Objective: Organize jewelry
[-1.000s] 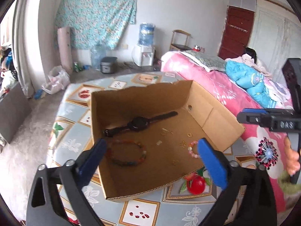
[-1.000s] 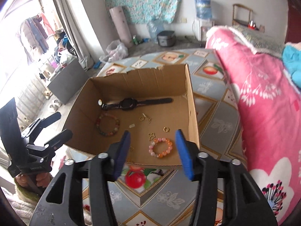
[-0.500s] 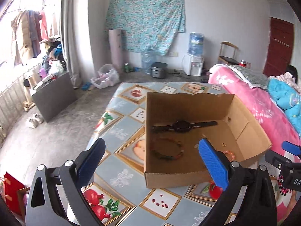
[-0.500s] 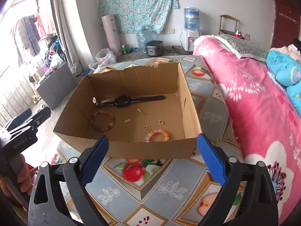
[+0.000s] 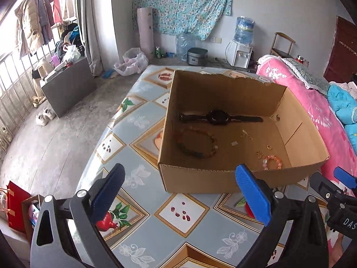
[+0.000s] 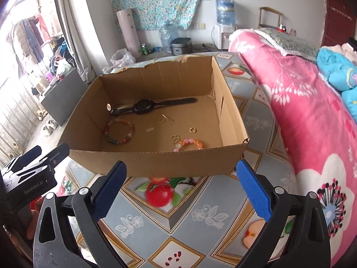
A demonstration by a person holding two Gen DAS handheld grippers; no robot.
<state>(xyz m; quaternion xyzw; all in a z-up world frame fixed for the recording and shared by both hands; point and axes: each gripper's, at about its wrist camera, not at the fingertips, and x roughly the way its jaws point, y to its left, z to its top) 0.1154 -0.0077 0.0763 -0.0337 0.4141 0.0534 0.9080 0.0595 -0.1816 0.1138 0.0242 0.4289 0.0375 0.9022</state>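
Right wrist view showed the right tool (image 6: 180,185) spread wide with nothing between its pads, its jaws having just been opening, poised short of the cardboard box (image 6: 156,162) on the counter (image 6: 200,214). Inside lay a black watch (image 6: 145,106), a multicoloured bead bracelet (image 6: 119,132), a pink bead bracelet (image 6: 189,144) and small gold pieces (image 6: 193,130). Beside it, the left tool (image 5: 178,192) stood equally apart and empty.
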